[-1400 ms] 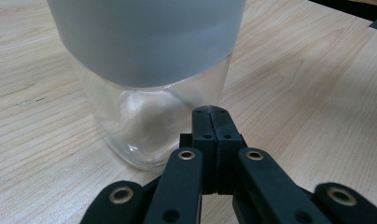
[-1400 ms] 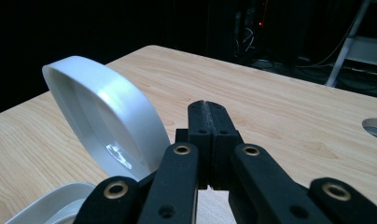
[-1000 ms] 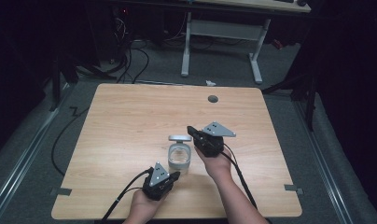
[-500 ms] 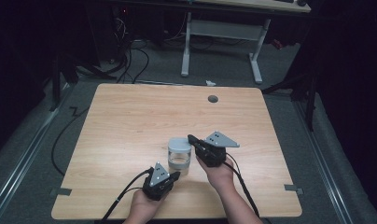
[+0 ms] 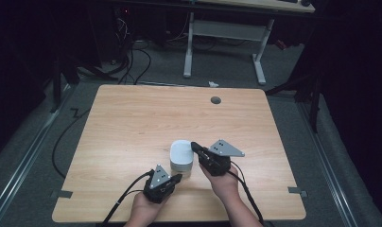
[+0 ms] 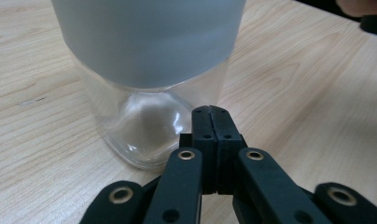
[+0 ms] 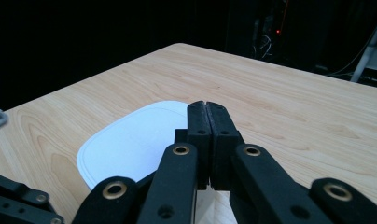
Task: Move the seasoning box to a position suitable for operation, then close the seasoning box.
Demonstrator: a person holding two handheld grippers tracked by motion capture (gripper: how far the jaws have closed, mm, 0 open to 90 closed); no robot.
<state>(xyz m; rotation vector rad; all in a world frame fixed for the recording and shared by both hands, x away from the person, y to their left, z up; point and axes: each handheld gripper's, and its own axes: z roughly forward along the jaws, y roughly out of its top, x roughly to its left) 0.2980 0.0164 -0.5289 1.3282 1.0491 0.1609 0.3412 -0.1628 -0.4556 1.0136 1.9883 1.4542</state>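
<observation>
Clear jar (image 5: 181,161) with white lid (image 7: 130,140) upright near the tabletop (image 5: 132,123) front edge, lid on, nothing gripped yet. Left gripper (image 6: 210,116) fingers pressed together beside the jar's base; right gripper (image 7: 207,112) likewise shut, now lower and nearer over the lid than before.

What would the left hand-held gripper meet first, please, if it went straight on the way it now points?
Most likely the clear jar with the white lid: the shut left hand-held gripper aims at its lower right corner from close by, so it might only graze that edge.
</observation>
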